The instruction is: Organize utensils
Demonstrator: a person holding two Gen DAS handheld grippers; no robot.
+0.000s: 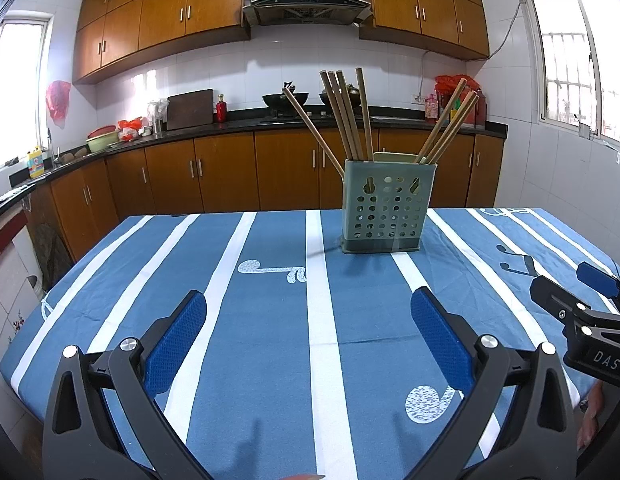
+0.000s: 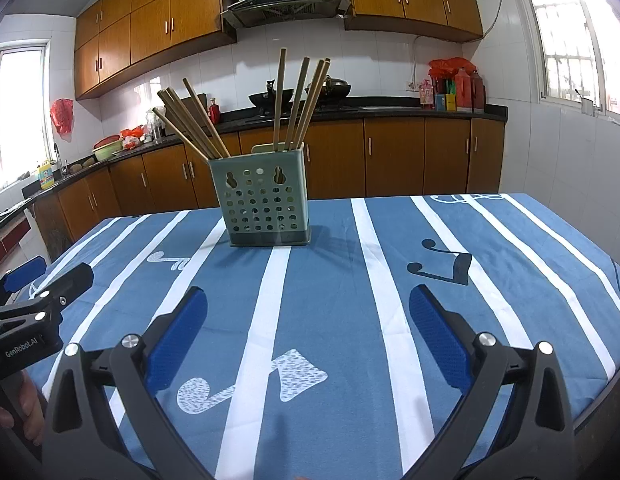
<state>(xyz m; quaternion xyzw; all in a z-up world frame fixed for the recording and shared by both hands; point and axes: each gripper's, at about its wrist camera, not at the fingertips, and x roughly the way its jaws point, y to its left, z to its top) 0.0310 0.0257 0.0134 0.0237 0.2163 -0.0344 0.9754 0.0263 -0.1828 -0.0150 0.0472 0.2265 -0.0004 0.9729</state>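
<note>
Nearest, left gripper (image 1: 309,322) and right gripper (image 2: 308,316) side by side low over the desk (image 2: 329,300), jaws spread wide and empty, probably parked with nothing loose to grab. Farther back, green holder (image 2: 266,204) upright on the striped cloth, chopsticks (image 2: 294,108) fanned in two bunches, seemingly already sorted.

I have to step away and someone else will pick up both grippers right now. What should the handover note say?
Left gripper: open, empty, above the tablecloth.
Right gripper: open, empty, beside the left one.
Utensil holder: upright on the cloth ahead of both grippers.
Chopsticks: all standing in the holder, in two leaning clusters.
Done: no loose utensils visible on the cloth.
Left: apparently nothing to collect; possibly straighten the chopsticks.
</note>
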